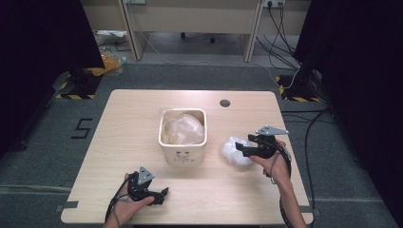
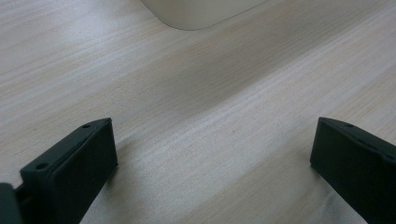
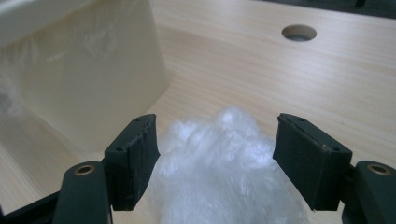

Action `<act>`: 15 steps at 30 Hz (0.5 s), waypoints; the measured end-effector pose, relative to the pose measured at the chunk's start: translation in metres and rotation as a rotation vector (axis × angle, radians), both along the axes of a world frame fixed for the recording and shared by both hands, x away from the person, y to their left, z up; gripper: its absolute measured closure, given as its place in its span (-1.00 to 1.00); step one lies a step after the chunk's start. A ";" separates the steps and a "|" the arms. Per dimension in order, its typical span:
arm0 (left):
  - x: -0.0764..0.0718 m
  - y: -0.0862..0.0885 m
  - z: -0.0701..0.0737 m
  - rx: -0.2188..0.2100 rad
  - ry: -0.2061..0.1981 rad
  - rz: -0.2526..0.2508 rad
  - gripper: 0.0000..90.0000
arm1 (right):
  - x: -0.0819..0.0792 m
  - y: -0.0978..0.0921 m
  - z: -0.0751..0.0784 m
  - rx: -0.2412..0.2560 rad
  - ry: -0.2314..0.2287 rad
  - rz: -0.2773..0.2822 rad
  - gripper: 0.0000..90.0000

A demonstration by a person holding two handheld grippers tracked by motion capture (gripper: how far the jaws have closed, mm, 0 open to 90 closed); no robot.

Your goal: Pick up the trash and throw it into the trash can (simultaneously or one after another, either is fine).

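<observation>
Straddling a white fluffy wad (image 3: 224, 172), the right hand-held gripper (image 3: 217, 154) has its jaws spread to either side of it, near the desk's (image 1: 128, 123) right edge. Just left of the wad stands a cream bin (image 1: 183, 154) lined with clear plastic. Near the desk's front edge, the left hand-held gripper (image 2: 212, 163) rests spread wide over bare wood.

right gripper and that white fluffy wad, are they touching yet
Cannot tell. In the right gripper view the open jaws of the right gripper straddle the white fluffy wad, the left jaw at its edge, but no clear contact or gap shows.
</observation>
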State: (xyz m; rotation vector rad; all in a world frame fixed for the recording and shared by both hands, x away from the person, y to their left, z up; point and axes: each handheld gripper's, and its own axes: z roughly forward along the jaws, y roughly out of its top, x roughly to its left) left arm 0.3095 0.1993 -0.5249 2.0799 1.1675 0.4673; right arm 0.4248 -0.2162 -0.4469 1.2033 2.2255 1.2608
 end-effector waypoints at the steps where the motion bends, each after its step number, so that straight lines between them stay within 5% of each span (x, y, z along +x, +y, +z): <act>1: 0.000 0.000 0.000 0.000 0.000 0.000 -1.00 | 0.000 -0.001 -0.002 -0.001 -0.001 -0.004 -0.33; 15: 0.000 0.000 0.000 0.001 0.000 -0.001 -1.00 | 0.008 -0.002 -0.034 -0.048 0.091 -0.037 -0.40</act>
